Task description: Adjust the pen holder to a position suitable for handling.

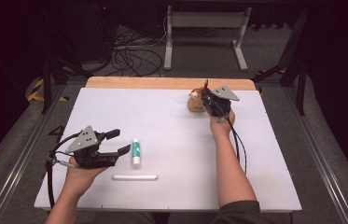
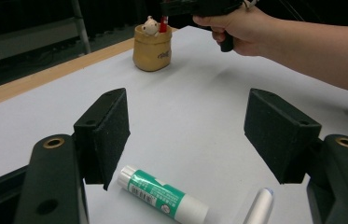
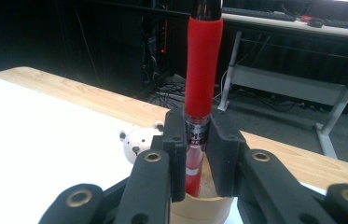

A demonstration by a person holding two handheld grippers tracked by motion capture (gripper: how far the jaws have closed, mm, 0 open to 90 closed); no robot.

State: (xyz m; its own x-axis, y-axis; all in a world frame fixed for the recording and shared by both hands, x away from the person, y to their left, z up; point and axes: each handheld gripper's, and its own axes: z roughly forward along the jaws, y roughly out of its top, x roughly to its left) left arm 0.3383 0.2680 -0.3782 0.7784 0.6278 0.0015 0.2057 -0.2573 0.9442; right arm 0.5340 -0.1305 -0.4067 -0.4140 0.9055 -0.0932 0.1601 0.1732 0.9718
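Black padded jaws of the right tool [image 3: 195, 154] clench a red pen [image 3: 202, 70] with a soft red grip, holding it upright over the mouth of a tan, sack-shaped pen holder [image 3: 199, 207]; the pen's lower end sits inside the rim. A small white bear figure [image 3: 136, 142] peeks out just beside the pen. In the high view the right tool [image 1: 207, 95] and the holder [image 1: 195, 103] stand near the far edge of the white counter [image 1: 171, 112], toward its far right corner.

At the near left corner, the left tool [image 1: 118, 141] hovers with its jaws released and wide apart, gripping nothing. Just beyond its tips lies a green-and-white glue stick [image 1: 135, 152], its length running from near edge to far edge. A slim white pen-like stick [image 1: 134, 177] lies apart from it, closer to the near edge and parallel to that edge. In the left gripper view the glue stick [image 2: 162, 195] lies between the open jaws on the counter.
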